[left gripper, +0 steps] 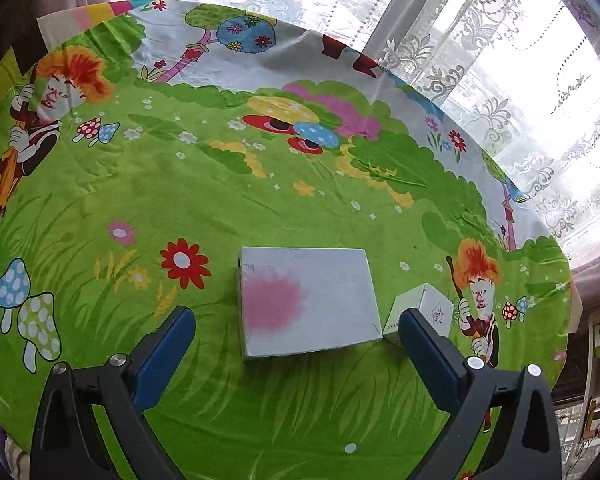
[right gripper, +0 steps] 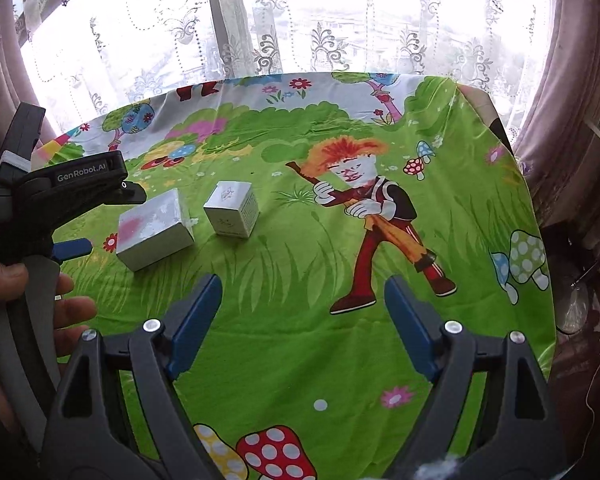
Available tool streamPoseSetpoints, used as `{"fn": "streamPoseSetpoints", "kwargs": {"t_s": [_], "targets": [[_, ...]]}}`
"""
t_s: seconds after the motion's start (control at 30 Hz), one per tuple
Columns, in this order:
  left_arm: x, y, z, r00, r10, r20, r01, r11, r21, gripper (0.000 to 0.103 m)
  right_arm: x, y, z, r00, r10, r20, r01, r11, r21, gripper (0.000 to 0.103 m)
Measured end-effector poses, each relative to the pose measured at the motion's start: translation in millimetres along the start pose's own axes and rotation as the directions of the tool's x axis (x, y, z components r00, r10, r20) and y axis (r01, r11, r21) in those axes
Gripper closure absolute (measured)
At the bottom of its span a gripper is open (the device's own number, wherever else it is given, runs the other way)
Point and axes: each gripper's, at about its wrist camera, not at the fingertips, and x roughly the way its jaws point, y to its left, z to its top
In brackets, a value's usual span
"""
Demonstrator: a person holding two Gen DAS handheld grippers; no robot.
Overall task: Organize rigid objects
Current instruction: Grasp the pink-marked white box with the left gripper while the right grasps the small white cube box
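Pointing steeply down at the desk (left gripper: 100, 200), the left gripper (left gripper: 298, 322) hangs over the near edge of a flat white box (left gripper: 306, 300) with a pink smudge on its top. Its jaws stand wide apart and empty; the box lies ahead and between the blue pads (left gripper: 164, 356), touching neither. In the right wrist view the same left gripper (right gripper: 100, 220) enters from the left edge, held by a hand (right gripper: 40, 300) whose fingers curl round the grey handle, its tips just beside the flat white box (right gripper: 154, 230).

The right gripper (right gripper: 303, 312) also tilts downward, jaws broadly spread and holding nothing, over bare cloth well apart from both boxes.

A small white cube box (right gripper: 232, 210) stands just right of the flat box with a narrow gap between them; in the left wrist view this small white cube box (left gripper: 420, 310) is partly hidden behind the right-hand finger (left gripper: 432, 348).

A bright green cartoon tablecloth (right gripper: 300, 360) printed with mushrooms, flowers and orange-haired figures covers the desk. Lace curtains (right gripper: 300, 20) and a bright window close the far side, with pink drapes (right gripper: 572, 80) at the edges.
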Motion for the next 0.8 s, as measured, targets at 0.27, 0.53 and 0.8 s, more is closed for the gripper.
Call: {"fn": "streamPoseSetpoints", "kwargs": {"t_s": [0.27, 0.53, 0.8], "targets": [[35, -13, 8, 0.996, 0.062, -0.058, -0.062, 0.998, 0.008, 0.0, 13, -8, -1, 1.0, -0.014, -0.005, 0.014, 1.0, 0.02, 0.017], [52, -14, 2, 0.993, 0.105, -0.05, -0.099, 0.988, 0.117, 0.007, 26, 0, 8, 1.0, 0.0, -0.017, 0.0, 1.0, 0.011, 0.017], [34, 18, 7, 0.998, 0.064, -0.008, -0.062, 0.988, 0.144, 0.008, 50, 32, 31, 0.998, 0.047, -0.039, -0.048, 0.999, -0.016, 0.017]]}}
